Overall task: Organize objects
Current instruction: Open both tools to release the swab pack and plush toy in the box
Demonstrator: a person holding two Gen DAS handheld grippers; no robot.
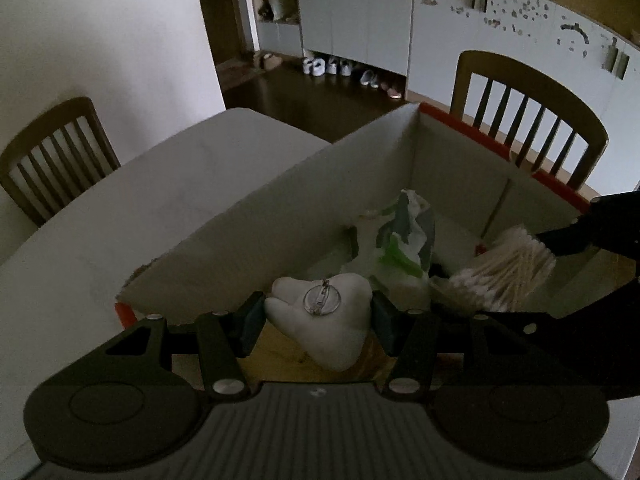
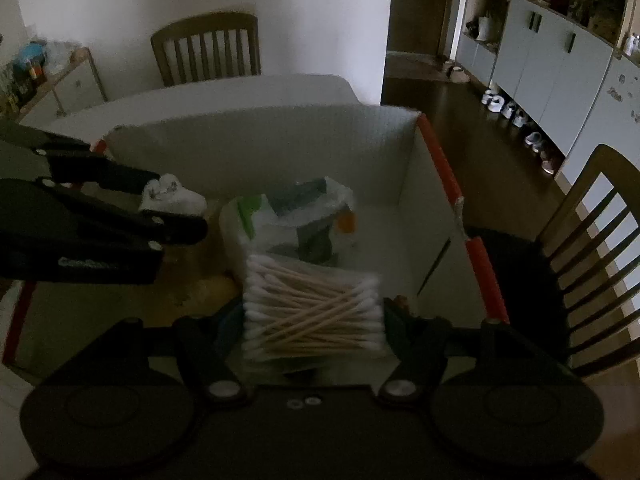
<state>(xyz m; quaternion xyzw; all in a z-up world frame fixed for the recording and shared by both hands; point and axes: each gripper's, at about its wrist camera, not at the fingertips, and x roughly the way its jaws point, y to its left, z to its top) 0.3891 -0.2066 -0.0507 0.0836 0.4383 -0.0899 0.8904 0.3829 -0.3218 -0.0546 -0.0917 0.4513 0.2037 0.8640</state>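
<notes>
A white tooth-shaped soft toy [image 1: 324, 320] with a clear round pin on it sits between the pads of my left gripper [image 1: 318, 314], which is shut on it over the open cardboard box [image 1: 248, 236]. A clear pack of cotton swabs [image 2: 314, 310] is held in my right gripper [image 2: 314, 320], shut on its two sides, low inside the same box [image 2: 256, 148]. From the right wrist view the left gripper [image 2: 176, 208] and the toy [image 2: 174, 198] show at the left. From the left wrist view the swab pack [image 1: 504, 270] shows at the right.
A crumpled white and green plastic bag [image 1: 404, 240] lies in the middle of the box floor. The box has red edges [image 2: 440, 164] and stands on a white table [image 1: 132, 208]. Wooden chairs [image 1: 532, 116] stand beside the table, and one [image 2: 208, 48] at its far end.
</notes>
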